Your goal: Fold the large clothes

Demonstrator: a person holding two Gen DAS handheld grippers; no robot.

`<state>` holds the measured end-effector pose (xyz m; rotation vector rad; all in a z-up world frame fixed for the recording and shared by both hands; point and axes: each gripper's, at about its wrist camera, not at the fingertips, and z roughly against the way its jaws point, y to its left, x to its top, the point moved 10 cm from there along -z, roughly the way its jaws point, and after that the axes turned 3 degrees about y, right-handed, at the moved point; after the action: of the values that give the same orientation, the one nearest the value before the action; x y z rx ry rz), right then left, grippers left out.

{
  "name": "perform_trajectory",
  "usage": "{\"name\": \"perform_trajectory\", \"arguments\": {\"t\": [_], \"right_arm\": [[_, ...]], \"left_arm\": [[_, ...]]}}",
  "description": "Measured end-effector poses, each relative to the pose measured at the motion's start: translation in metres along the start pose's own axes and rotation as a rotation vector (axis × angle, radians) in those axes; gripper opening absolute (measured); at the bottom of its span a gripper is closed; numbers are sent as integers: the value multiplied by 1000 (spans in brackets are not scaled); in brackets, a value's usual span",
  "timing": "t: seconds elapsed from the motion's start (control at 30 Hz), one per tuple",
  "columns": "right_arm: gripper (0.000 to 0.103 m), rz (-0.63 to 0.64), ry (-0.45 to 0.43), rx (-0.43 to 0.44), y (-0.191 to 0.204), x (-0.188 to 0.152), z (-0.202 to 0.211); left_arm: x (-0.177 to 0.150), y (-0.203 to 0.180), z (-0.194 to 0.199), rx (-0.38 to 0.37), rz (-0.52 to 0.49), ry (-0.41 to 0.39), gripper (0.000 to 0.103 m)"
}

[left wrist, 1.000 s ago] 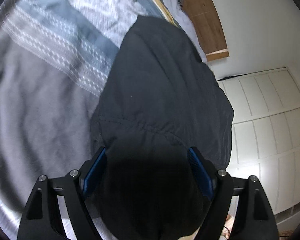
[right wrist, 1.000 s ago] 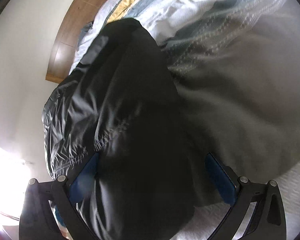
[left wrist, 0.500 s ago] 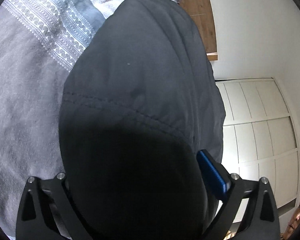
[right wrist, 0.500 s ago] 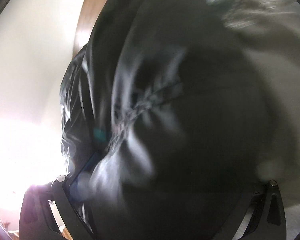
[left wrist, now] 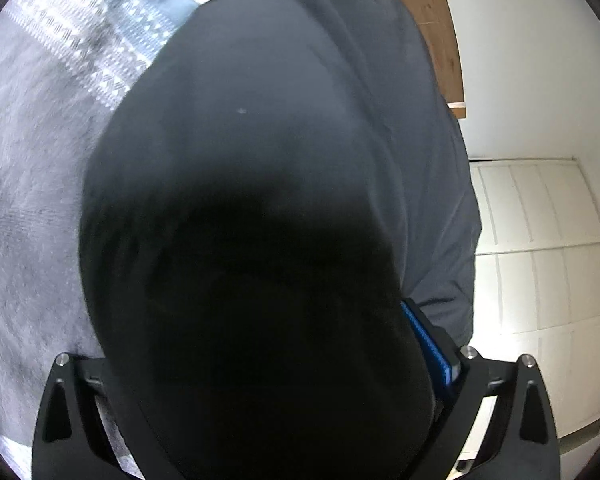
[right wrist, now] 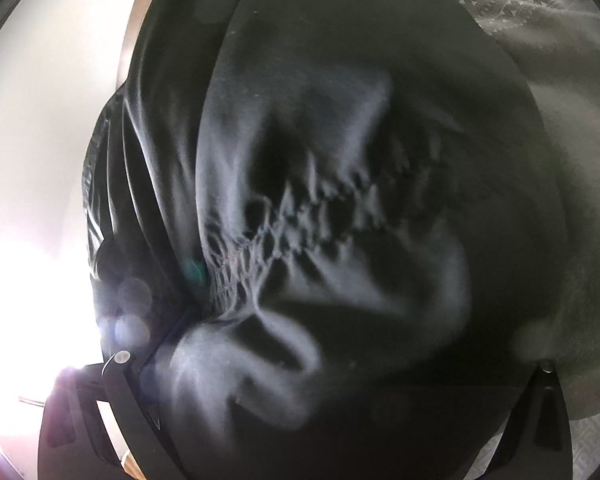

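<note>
While a dark garment (left wrist: 284, 140) draped over the left gripper (left wrist: 260, 344) and filled the frame's centre, bunched folds (right wrist: 300, 220) hid the right gripper (right wrist: 332, 360), neither gripper's spread discernible, grey patterned bedspread (left wrist: 32, 184) at left, white wardrobe doors (left wrist: 548, 248) at right.

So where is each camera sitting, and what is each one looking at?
Left wrist: sits on the left gripper, facing along its fingers at the dark garment draped over them; grey bedspread left, white doors right.
Right wrist: sits on the right gripper, facing the same garment, blurred; patterned bedspread upper right.
Both share the garment and bedspread.
</note>
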<state>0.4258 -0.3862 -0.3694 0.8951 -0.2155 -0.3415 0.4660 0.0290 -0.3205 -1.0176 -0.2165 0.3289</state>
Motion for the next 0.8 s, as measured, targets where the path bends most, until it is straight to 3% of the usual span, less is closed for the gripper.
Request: {"name": "perform_trajectory", "arguments": {"t": [0.07, 0.1, 0.13, 0.2, 0.27, 0.4, 0.53, 0.8], "right_arm": [[96, 2, -21, -15, 3, -1, 0], [82, 14, -29, -7, 11, -3, 0], [74, 21, -38, 4, 16, -5, 1], [50, 38, -50, 24, 28, -10, 5], [38, 61, -64, 23, 38, -11, 9], [27, 154, -109, 5, 75, -16, 22], [23, 232, -165, 61, 127, -18, 41], [21, 419, -230, 110, 226, -50, 86]], "left_arm": [[-3, -6, -1, 49, -30, -20, 80], [-4, -11, -1, 60, -38, -31, 65], [-6, -17, -1, 64, -47, -41, 49], [-9, -31, 0, 64, -73, -53, 32], [-13, -51, 2, 52, -103, -68, 24], [-10, -90, 12, 4, -149, -102, 18], [-8, -139, 28, -59, -198, -143, 16], [-14, -226, 82, -93, -346, -180, 15]]}}
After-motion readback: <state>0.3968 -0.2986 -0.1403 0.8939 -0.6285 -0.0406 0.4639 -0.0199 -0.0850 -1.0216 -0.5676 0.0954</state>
